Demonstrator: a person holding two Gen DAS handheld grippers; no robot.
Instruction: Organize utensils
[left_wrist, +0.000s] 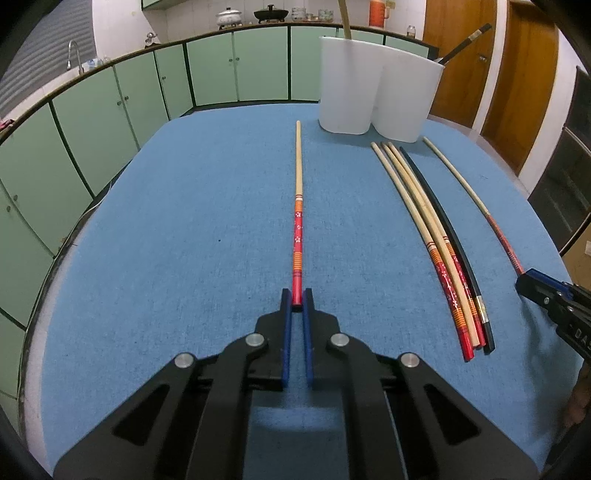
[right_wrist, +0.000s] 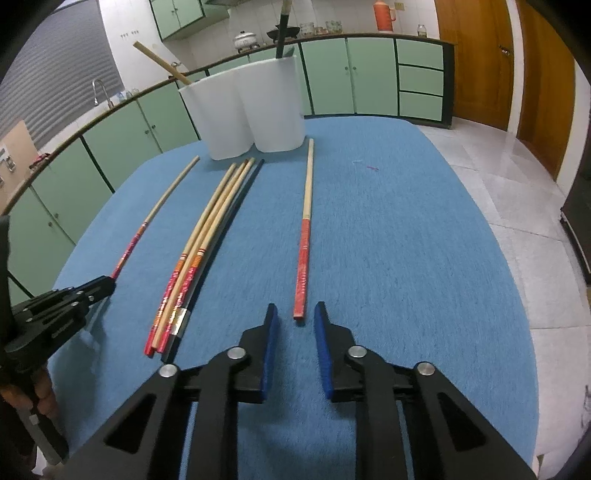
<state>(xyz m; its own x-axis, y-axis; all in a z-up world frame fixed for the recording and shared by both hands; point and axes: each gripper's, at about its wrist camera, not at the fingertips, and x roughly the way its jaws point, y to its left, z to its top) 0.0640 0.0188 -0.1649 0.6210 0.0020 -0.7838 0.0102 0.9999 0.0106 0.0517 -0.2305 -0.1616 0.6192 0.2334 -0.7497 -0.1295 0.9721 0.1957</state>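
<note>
My left gripper (left_wrist: 297, 295) is shut on the red patterned end of a long bamboo chopstick (left_wrist: 298, 206) that lies straight ahead on the blue tablecloth (left_wrist: 184, 240). My right gripper (right_wrist: 295, 314) stands open; the red end of another chopstick (right_wrist: 304, 236) lies just between its fingertips with a gap on each side. Between the two lies a bundle of several chopsticks (right_wrist: 199, 243), one of them black. A white two-part holder (left_wrist: 380, 85) stands at the far edge with a chopstick leaning in each part.
The left gripper (right_wrist: 105, 286) shows at the left edge of the right wrist view, a hand under it. Green cabinets (left_wrist: 236, 66) curve behind the table. Wooden doors (right_wrist: 476, 59) and tiled floor (right_wrist: 517, 177) lie to the right.
</note>
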